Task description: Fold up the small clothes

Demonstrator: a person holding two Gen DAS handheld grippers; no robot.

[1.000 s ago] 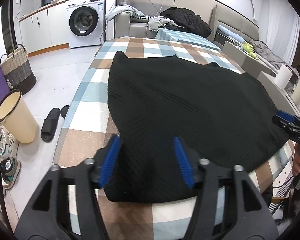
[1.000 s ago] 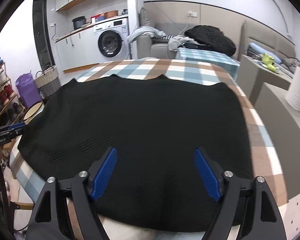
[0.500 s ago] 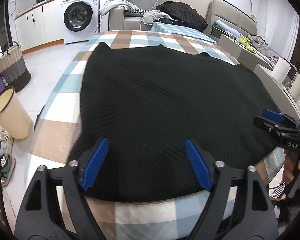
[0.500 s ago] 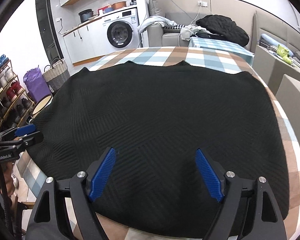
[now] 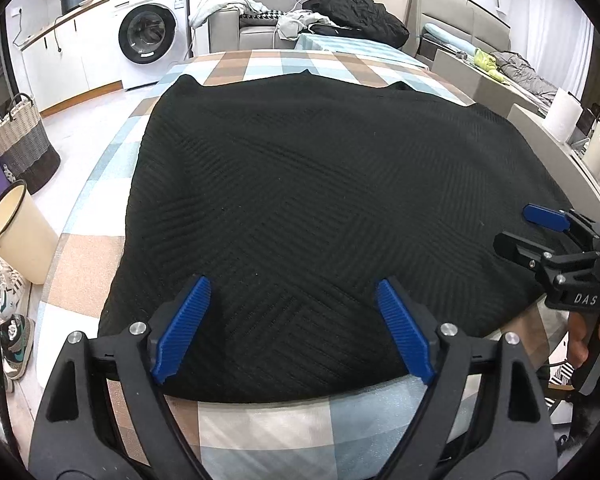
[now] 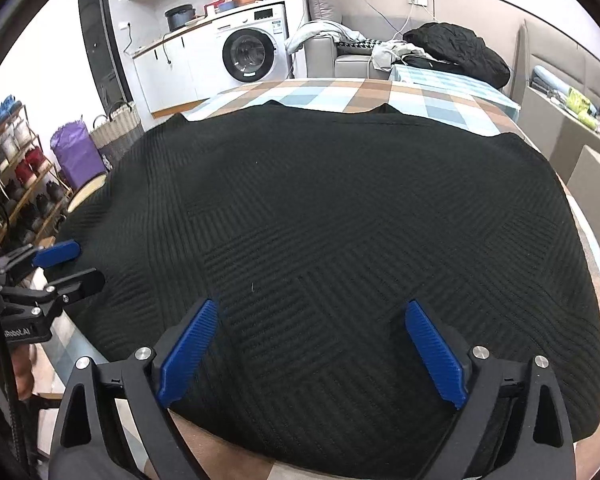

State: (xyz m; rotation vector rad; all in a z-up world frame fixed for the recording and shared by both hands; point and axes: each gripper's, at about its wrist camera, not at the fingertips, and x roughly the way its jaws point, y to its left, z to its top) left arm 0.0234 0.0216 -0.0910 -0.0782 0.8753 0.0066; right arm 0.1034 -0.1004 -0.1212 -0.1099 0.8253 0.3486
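A lived-in room holds a white washing machine against the far wall, a grey sofa heaped with clothes, and a woven basket on the floor to the left. In front stands the bench, covered in a brown, blue and white checked cloth. A black knit garment lies spread flat over most of it, with its near hem close to the bench's front edge and its far edge reaching toward the sofa. The left gripper hovers over the near left part of the garment, its jaws spread wide, the blue pads apart with black fabric showing between them and nothing gripped. The right gripper sits over the near right part of the garment, its jaws likewise wide apart and holding nothing. Each gripper shows at the edge of the other's view, above the garment's side border. Whether the pads touch the fabric cannot be told.
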